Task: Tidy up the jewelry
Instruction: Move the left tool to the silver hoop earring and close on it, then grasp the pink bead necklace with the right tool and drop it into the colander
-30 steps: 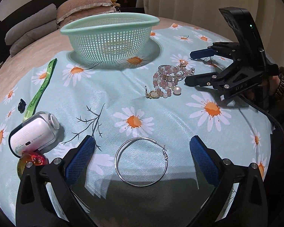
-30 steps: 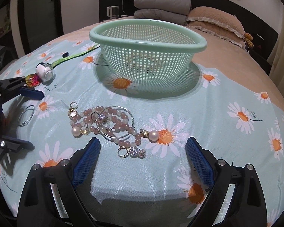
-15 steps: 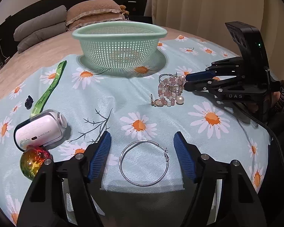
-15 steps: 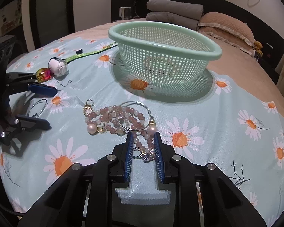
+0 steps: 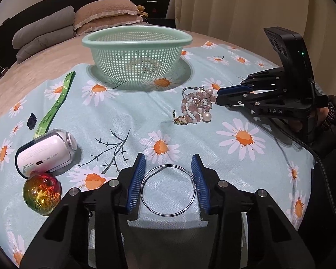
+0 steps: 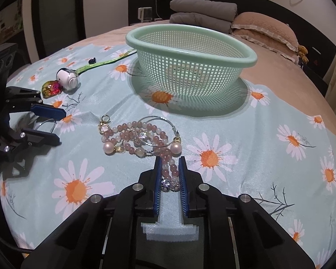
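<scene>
we bracket the hoop earring (image 5: 168, 190) with left gripper (image 5: 168, 187) narrow for pinching; right gripper (image 6: 169, 180) nips the bead bracelet (image 6: 168, 168), bound for far basket (image 6: 246, 56)

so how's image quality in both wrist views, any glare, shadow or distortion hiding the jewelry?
Left wrist: heavy fisheye bowing, dark corners; hoop earring sharp between the left gripper fingers, gripper shadow across its near half. Right wrist: same bowing; bead bracelet crisp, sparkle on the rhinestones inside the right gripper; basket casts a soft shadow, no blur.
</scene>
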### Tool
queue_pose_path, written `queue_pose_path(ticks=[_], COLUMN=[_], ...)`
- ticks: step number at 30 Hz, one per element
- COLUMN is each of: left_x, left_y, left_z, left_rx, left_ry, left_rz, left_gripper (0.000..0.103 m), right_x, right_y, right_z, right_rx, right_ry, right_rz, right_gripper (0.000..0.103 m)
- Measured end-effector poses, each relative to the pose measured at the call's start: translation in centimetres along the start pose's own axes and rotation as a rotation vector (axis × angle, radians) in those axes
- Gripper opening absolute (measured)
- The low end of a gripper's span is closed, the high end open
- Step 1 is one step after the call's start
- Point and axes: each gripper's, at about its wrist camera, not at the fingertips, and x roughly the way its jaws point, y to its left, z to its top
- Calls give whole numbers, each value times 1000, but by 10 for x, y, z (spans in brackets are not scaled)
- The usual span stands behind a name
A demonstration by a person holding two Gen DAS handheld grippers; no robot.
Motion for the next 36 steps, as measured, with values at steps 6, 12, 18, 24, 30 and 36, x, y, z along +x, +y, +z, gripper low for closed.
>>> queue_pose_path(ticks=[6, 12, 18, 24, 30, 36], left_x=[-3, -6, -13, -20, -38, -60], left_y=[-3, -8, -9, -10, -4, -9], left_z=[0, 2, 5, 10, 27, 48], left_rx=[27, 59, 70, 83, 79, 108], left_ry=[14, 30, 35, 42, 11, -28], left_rz=[-8, -11, -33, -25, -3, 29], left_gripper=[33, 18, 6, 4, 4, 4], right_x=[-9, -28, -56, -88, -121, -150], right_y=[-14, -20, -26, -23, -24, -24], right_z=[-2, -1, 3, 11, 23, 34], right_rx=[77, 103, 128, 113, 99, 88], right_ry=[-14, -57, -110, -164, -230, -288], right_rz=[36, 52, 85, 63, 40, 14], right_gripper=[6, 6, 6, 6, 6, 6])
